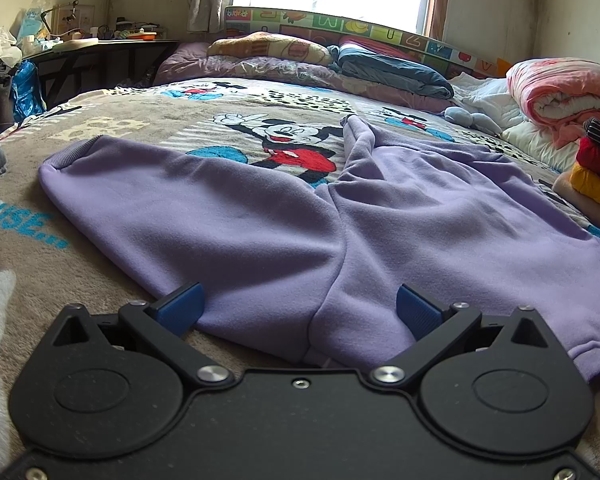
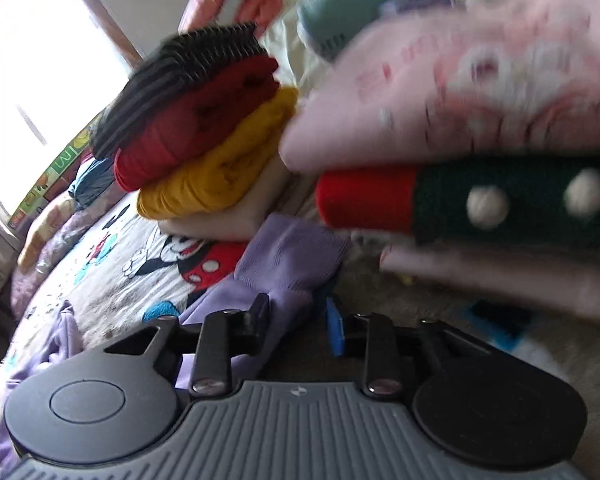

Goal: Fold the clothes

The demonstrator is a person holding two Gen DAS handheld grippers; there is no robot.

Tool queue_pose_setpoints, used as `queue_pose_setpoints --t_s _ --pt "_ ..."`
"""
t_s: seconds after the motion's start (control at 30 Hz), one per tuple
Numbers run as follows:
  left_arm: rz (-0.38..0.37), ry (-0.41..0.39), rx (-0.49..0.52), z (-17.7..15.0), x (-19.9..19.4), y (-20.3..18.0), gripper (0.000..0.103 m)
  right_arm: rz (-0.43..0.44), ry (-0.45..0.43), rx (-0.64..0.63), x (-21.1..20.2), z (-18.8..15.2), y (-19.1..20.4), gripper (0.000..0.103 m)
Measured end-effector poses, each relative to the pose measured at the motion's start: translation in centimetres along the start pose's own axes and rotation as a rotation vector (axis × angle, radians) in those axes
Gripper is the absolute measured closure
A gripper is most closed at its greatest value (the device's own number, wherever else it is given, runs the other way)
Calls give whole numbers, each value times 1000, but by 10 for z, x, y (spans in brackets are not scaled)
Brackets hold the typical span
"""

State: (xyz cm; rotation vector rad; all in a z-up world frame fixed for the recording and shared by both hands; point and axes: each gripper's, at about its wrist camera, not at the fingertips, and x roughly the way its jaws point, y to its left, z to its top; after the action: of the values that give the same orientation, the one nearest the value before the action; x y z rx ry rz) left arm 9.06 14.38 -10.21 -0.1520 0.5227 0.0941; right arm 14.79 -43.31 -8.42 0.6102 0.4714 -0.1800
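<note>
A purple fleece garment (image 1: 420, 220) lies spread on the bed. One long part with a ribbed cuff (image 1: 62, 156) reaches to the left, and another runs away toward the pillows. My left gripper (image 1: 300, 308) is open at the garment's near edge, its blue pads (image 1: 180, 306) on either side of a seam fold and not pinching it. In the right wrist view, my right gripper (image 2: 298, 316) is shut on a ribbed purple cuff (image 2: 288, 256) of the same garment (image 2: 60, 344), lifted just above the blanket. This view is blurred.
A stack of folded clothes (image 2: 204, 132), striped black, red, yellow and cream, stands on the Mickey Mouse blanket (image 1: 284, 136); it also shows at the right edge as the stack (image 1: 596, 168). Beside it lie a pink folded piece (image 2: 440, 92) and a red-and-green knit (image 2: 460, 200). Pillows and rolled quilts (image 1: 560, 92) line the headboard.
</note>
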Motion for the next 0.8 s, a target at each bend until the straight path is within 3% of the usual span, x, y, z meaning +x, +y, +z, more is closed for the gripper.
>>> queue_pose_setpoints --t_s 0.2,0.4,0.47,0.57,0.6,0.63,0.7,0.8 --pt "4 1 3 0 0 -1 0 32 -75 -146 -25 -4 38 70" --pt "9 1 8 0 0 -1 0 353 69 -384 -35 -55 128 72" --pt "10 1 11 -1 -1 -2 0 413 125 -467 -37 -78 150 72" --pt "10 1 11 -1 -1 -2 0 367 266 -590 -23 -111 162 75" --pt "10 1 11 -1 -1 -2 0 297 313 -639 -14 -122 160 75" --pt "9 2 11 -1 -1 -2 0 251 309 -657 -12 -128 152 76" --pt "6 4 9 0 -1 -2 0 262 283 -562 -17 -123 135 80" --pt "-5 4 -3 1 -2 1 0 229 238 -556 -23 -113 133 77"
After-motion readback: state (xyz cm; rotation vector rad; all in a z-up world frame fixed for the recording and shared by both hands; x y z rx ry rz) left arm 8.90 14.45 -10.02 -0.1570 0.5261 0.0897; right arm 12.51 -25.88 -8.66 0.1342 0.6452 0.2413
